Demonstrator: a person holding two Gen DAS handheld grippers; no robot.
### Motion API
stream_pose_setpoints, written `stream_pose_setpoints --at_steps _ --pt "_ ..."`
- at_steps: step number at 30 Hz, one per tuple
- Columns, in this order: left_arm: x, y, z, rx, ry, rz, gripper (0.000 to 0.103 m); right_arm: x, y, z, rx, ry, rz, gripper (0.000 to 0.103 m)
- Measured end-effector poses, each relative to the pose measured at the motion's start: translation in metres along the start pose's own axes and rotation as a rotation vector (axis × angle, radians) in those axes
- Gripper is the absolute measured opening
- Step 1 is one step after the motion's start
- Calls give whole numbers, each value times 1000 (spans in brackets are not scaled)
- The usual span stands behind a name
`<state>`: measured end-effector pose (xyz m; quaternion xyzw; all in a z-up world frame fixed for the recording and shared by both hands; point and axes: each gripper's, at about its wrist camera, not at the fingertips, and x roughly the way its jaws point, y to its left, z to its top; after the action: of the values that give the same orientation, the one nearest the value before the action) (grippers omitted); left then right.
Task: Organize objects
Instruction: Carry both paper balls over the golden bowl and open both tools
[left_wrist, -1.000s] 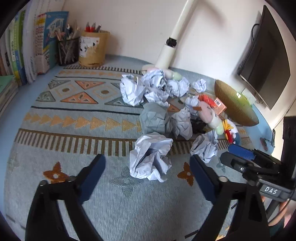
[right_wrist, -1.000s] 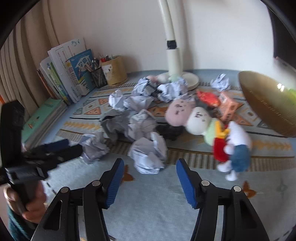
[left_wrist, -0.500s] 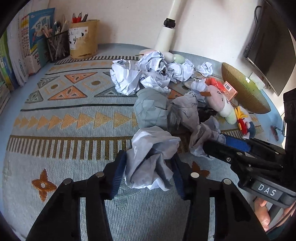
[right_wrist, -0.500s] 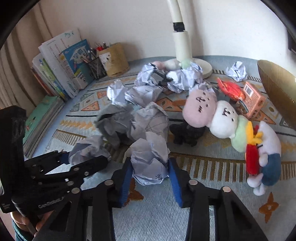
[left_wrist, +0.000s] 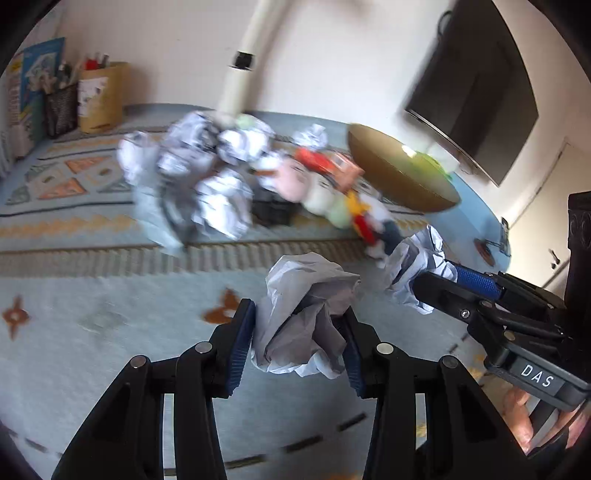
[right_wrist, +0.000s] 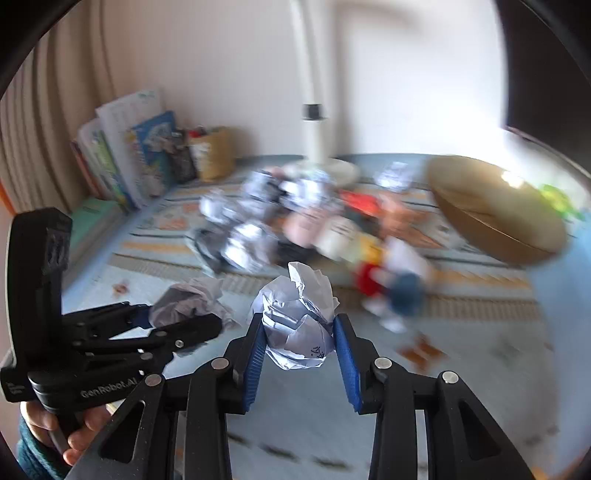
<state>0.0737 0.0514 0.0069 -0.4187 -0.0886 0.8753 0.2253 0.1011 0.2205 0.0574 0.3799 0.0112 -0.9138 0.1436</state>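
Observation:
My left gripper is shut on a crumpled grey-white paper ball and holds it above the patterned mat. My right gripper is shut on a second crumpled paper ball, also lifted off the mat. Each gripper shows in the other's view: the right one with its paper ball, the left one with its paper ball. A pile of more paper balls lies blurred further back.
A plush doll and an orange box lie beside the pile. A brown woven bowl stands at the right. A white lamp pole, pen holders and books stand at the back.
Both grippers have lifted their paper balls off the mat and pulled back and to the right. A second ago both were open over the balls.

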Motion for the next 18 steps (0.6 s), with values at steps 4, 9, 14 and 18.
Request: stream_pose_setpoints --at_steps 4,9,14,18 --pt "27 -29 -1 15 47 -27 41 2 -41 -24 102 56 -54 36" --pt "44 -51 -2 55 68 10 41 9 -69 -35 152 73 -98 37" --pt "47 -47 -4 41 82 15 41 6 -68 -38 128 73 -80 43" --pt "46 -47 -4 47 85 25 41 8 -66 -37 129 67 -61 63"
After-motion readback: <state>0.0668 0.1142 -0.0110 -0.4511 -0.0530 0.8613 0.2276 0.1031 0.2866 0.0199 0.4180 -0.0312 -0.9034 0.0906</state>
